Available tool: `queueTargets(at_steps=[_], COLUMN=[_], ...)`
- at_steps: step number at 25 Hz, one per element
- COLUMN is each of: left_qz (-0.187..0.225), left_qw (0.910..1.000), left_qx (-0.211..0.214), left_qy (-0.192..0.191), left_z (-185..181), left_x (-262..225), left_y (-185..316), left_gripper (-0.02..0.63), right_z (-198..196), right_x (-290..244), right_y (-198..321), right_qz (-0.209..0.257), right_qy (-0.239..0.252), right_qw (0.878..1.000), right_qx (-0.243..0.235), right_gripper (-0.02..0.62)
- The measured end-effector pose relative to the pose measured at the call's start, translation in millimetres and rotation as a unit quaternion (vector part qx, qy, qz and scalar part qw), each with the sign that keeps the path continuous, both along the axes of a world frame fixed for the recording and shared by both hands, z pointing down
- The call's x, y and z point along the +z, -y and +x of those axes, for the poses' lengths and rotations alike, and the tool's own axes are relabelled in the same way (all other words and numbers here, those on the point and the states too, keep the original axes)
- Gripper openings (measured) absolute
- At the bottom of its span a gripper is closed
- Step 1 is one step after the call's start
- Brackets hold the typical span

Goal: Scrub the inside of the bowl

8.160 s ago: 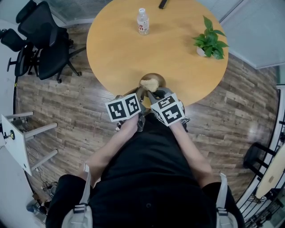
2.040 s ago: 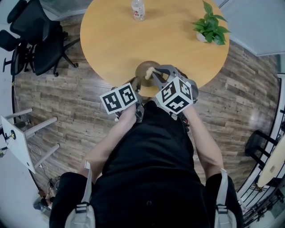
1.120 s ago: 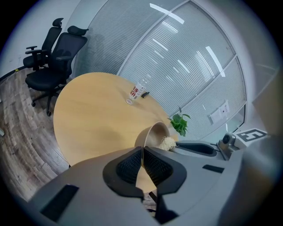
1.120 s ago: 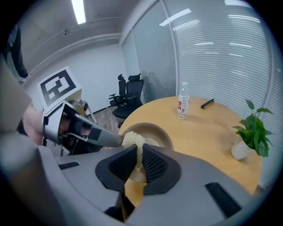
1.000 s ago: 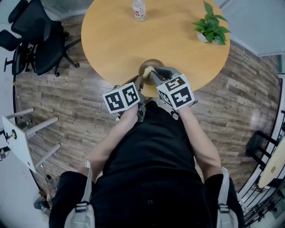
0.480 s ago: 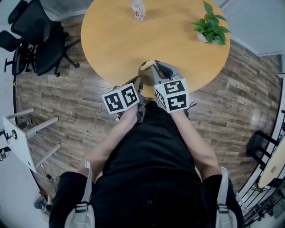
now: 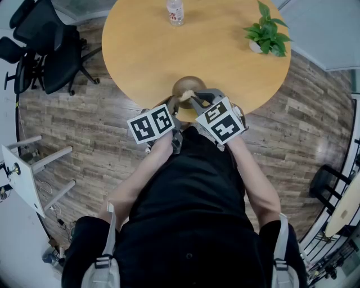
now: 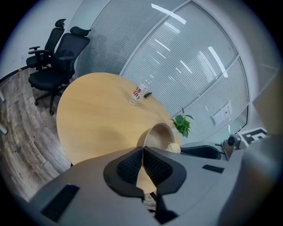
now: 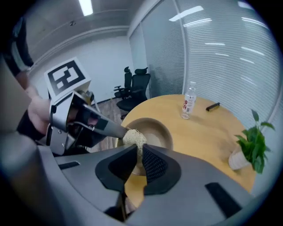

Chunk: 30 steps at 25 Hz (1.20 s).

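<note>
Where the round wooden table (image 7: 146, 50) curves closest to the person, both hand-held grippers converge on one spot, each carrying a cube of square markers. Left gripper (image 8: 142, 152): jaws drawn almost together, pinching the near rim of the bowl (image 7: 188, 84) between the ribbed black pads. Right gripper (image 9: 139, 152): jaws likewise nearly closed, clamping a pale, fibrous scrubber (image 9: 134, 137) that sticks out past the fingertips.

The bowl, brown and smooth, stands on the table at its near edge, mouth open upward in the head view. The scrubber sits inside the bowl at its near wall, just beside the tips of the left gripper; whether it presses on the wall cannot be told. The two grippers lie side by side, left at the bowl's near-left rim, right reaching in from the near-right.

Beyond the bowl the table's middle is plain wood. A clear water bottle (image 7: 175, 11) with a red label stands upright near the far edge, and a small dark object (image 9: 212, 106) lies just beside it, closer to that edge. A small potted plant (image 7: 267, 35) with green leaves stands near the far right edge, well apart from the bottle.

Off the table's left side, black office chairs (image 7: 45, 50) stand on the wood-plank floor (image 7: 84, 135). Behind the table runs a wall of glass with slatted blinds (image 8: 185, 57).
</note>
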State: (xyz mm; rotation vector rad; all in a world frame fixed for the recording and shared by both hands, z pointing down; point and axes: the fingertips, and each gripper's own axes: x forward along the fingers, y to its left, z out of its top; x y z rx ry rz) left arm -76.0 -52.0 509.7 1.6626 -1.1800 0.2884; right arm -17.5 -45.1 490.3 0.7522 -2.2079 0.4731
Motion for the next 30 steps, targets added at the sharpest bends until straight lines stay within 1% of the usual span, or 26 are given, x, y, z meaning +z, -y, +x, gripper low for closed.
queueTargets(at_steps=[2,3,7,9,12,13,16,18,20,21,22,24,27,29,30], left_qz=[0.0,0.0,0.002,0.001,0.001,0.001,0.005,0.008,0.011,0.011,0.011,0.009,0.005,0.003,0.002], left_qw=[1.0,1.0,1.0,1.0,1.0,0.9999,0.9999,0.9999,0.9998,0.9998,0.9998,0.9998,0.9999,0.9998,0.9998], left_qx=[0.0,0.0,0.007,0.009,0.009,0.01,0.013,0.015,0.015,0.015,0.014,0.012,0.014,0.016,0.016], left_qy=[0.0,0.0,0.0,-0.001,0.0,0.0,0.0,0.002,0.004,0.006,0.008,0.009,0.008,0.009,0.009], left_z=[0.0,0.5,3.6,4.2,4.4,4.8,5.3,5.1,5.0,4.4,3.6,2.1,2.8,3.6,3.8], left_x=[0.0,-0.1,-1.2,-1.0,-0.3,-0.5,-2.8,-4.3,-4.7,-4.6,-4.5,-3.4,-1.2,-0.2,0.2], left_y=[-0.5,-1.0,-0.2,-0.6,-0.5,0.1,0.5,0.2,0.6,0.7,0.5,-0.4,-0.7,-1.0,-1.3], left_gripper=[0.02,0.021,0.021,0.021,0.021,0.021,0.02,0.02,0.021,0.021,0.021,0.021,0.025,0.028,0.028], right_z=[2.9,6.3,20.6,23.6,17.2,12.3,-3.6,-6.7,-0.8,2.7,5.1,8.7,14.2,16.5,16.7], right_x=[-1.0,-1.4,-7.3,-15.0,-32.0,-37.4,-45.2,-40.0,-29.0,-23.6,-19.2,-11.4,1.5,8.0,10.2], right_y=[-1.3,0.5,18.3,27.5,36.2,36.6,32.0,30.4,31.7,31.6,30.3,25.9,17.4,9.4,5.0], right_qz=[0.019,0.031,0.091,0.12,0.165,0.184,0.237,0.257,0.264,0.26,0.25,0.215,0.141,0.086,0.058], right_qy=[-0.041,-0.059,-0.115,-0.126,-0.117,-0.117,-0.131,-0.154,-0.189,-0.199,-0.2,-0.183,-0.147,-0.118,-0.102], right_qw=[0.998,0.997,0.986,0.981,0.972,0.966,0.941,0.928,0.919,0.92,0.924,0.941,0.969,0.984,0.989], right_qx=[-0.037,-0.049,-0.078,-0.089,-0.12,-0.14,-0.202,-0.221,-0.222,-0.216,-0.208,-0.184,-0.141,-0.107,-0.089], right_gripper=[0.044,0.044,0.044,0.044,0.044,0.044,0.044,0.044,0.044,0.044,0.044,0.044,0.044,0.044,0.044])
